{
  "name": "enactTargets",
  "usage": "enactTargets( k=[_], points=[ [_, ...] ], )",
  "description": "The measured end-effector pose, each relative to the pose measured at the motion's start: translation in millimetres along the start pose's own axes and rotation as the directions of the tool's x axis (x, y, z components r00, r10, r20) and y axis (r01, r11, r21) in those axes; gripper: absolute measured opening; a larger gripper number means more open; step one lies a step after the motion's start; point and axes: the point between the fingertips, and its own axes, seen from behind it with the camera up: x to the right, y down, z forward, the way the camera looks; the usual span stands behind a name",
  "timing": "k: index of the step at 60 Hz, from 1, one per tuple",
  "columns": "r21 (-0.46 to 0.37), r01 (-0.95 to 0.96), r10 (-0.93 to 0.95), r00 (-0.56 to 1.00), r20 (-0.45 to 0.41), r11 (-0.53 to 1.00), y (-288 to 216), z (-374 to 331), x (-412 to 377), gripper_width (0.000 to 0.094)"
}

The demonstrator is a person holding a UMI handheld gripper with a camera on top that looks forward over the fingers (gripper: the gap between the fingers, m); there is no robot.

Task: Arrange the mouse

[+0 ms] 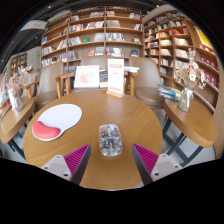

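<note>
A clear, glittery mouse (pixel 110 139) lies on the round wooden table (pixel 120 110), just ahead of my fingers and midway between them. A white mouse pad with a red wrist rest (pixel 56 120) lies on the table to the left, beyond my left finger. My gripper (pixel 111 160) is open and empty. Its two fingers with magenta pads (pixel 75 156) stand wide apart, near the table's front edge, and do not touch the mouse.
Upright display cards and books (pixel 100 76) stand at the table's far side. Wooden chairs and side tables (pixel 185 110) flank the table. Bookshelves (pixel 95 35) line the back walls.
</note>
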Motion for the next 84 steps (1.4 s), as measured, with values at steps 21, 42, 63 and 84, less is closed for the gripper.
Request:
enactTargets(
  k=[21,42,63,84],
  points=[
    [-0.04,-0.012,0.012,1.0,0.002,0.999,-14.1,54.2,1.7,0.0855],
    [-0.044,-0.013,0.013,1.0,-0.012,0.999,-19.4,65.0,4.1,0.0452],
    [0.082,0.047,-0.053,0.995,0.083,0.996,-131.6,25.2,-86.6,0.0451],
    [-0.03,0.054,-0.049,0.987,0.153,0.998,-126.5,113.9,-221.0,0.0448]
  ],
)
